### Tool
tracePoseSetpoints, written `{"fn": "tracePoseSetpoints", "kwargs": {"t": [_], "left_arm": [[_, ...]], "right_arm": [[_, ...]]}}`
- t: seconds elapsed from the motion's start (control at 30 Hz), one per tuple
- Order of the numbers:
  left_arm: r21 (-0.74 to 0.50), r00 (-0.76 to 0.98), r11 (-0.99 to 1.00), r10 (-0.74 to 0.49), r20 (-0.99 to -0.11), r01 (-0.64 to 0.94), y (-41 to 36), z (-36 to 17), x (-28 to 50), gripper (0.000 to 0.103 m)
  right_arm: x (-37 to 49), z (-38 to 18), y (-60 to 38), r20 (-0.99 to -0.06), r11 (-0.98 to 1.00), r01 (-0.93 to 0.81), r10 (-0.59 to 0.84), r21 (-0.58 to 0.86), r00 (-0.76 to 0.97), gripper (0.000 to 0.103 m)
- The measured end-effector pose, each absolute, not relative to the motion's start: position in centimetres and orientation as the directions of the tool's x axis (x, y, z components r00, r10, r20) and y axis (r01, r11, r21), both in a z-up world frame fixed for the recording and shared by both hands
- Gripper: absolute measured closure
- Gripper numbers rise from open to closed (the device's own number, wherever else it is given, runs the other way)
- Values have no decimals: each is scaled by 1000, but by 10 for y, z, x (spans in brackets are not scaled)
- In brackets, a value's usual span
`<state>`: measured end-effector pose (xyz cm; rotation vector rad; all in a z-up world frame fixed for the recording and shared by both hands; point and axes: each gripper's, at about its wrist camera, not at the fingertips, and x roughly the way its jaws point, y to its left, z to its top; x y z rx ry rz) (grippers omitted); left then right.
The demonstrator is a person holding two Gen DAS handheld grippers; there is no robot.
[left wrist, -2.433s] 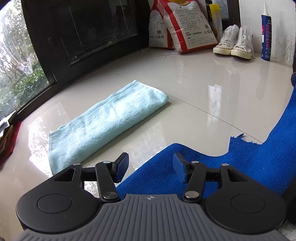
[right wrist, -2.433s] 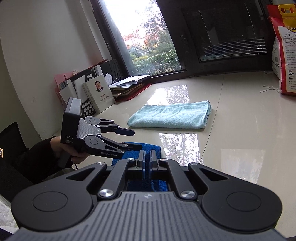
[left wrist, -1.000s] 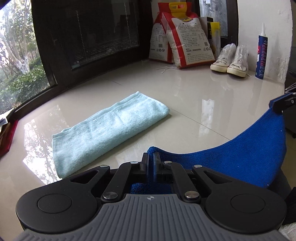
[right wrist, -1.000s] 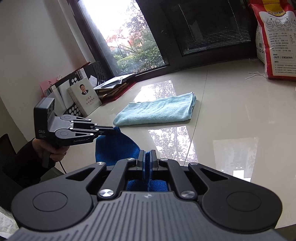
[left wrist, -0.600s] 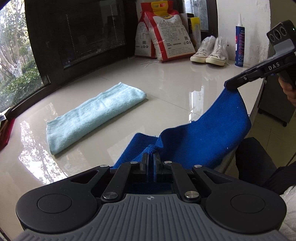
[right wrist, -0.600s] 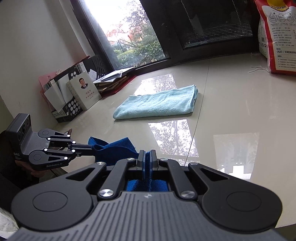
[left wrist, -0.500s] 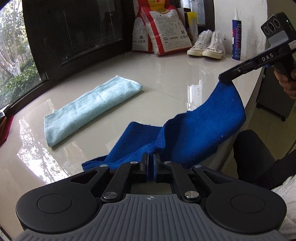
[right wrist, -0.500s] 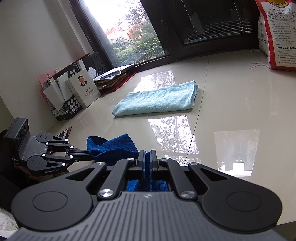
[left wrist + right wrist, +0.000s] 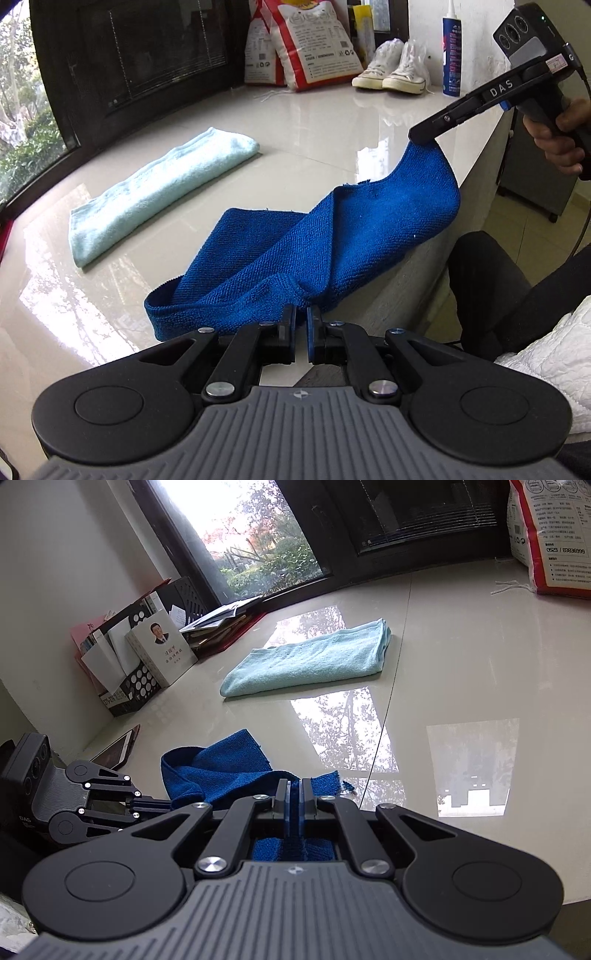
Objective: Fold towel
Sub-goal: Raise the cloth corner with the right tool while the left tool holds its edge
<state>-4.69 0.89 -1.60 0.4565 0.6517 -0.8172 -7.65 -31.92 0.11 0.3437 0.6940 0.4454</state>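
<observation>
Glossy cream tabletop (image 9: 325, 122) fills my left wrist view, a dark window frame behind it. My left gripper (image 9: 301, 326) has just been easing apart: a thin gap shows between its pads, and the blue towel (image 9: 332, 236) bunches right at their tips, no longer pinched. That towel lies half on the tabletop near the front edge, its far corner lifted and clamped by my right gripper (image 9: 423, 136). A folded light-blue towel (image 9: 162, 184) lies beyond; shoes (image 9: 391, 70) and bags (image 9: 306, 40) stand at the back.

Over to my right wrist view: jaws clenched on blue cloth, the rest heaped on the tabletop toward my left gripper (image 9: 168, 805). Books (image 9: 162, 650) lean against the wall.
</observation>
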Motion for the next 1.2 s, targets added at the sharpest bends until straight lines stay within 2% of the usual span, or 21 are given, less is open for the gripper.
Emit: {"fn": "tracePoseSetpoints", "kwargs": {"t": [0.13,0.37,0.8,1.2], "left_arm": [[109,501,589,-560,-660,801,19,0,-45,92],[208,556,582,-520,-648,786,17,16,-31,92],[279,509,470,-486,-711,838,-20,-5,1,90],[308,466,378,-456,-759,873,-14,-14,-15,90]], "right_arm": [[-77,-1,-321,-533,851,-275,501,448,682,98],[-78,-3,-323,-529,848,-272,503,455,683,98],[-80,-4,-320,-523,846,-266,502,461,689,98],[-79,-5,-321,-526,846,-262,501,464,687,97]]}}
